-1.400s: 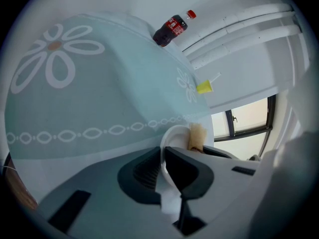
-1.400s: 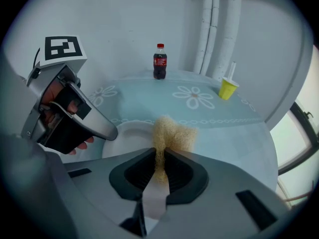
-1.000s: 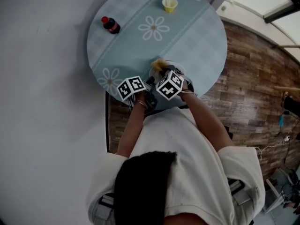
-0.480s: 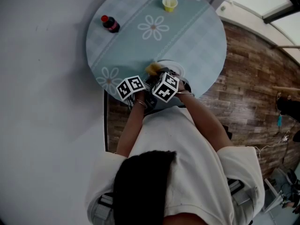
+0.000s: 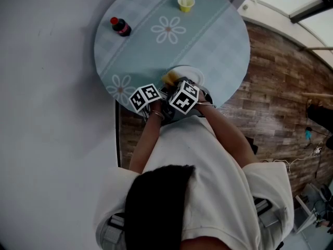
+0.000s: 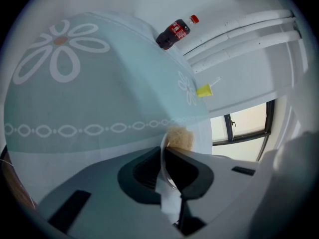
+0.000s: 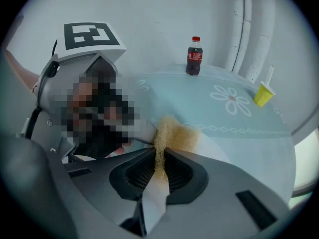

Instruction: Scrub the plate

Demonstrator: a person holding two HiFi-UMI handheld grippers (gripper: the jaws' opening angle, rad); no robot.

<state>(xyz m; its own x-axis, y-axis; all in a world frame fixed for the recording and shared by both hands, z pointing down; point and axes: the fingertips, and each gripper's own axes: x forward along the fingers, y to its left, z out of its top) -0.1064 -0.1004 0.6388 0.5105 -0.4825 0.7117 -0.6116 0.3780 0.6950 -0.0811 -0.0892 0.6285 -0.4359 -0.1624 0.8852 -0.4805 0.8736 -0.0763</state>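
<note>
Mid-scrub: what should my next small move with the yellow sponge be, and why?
Probably sweep the yellow mesh sponge, pinched in the right gripper, across the round white plate toward its bare far side: the sponge sits at one edge, and the left gripper clamps the rim to steady it.

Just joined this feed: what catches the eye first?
Both grippers meet at the near edge of the flowered table: the left gripper clamps the rim of the white plate, and the right gripper holds a yellow sponge against it. Farther back stand a cola bottle at left and a yellow cup.
</note>
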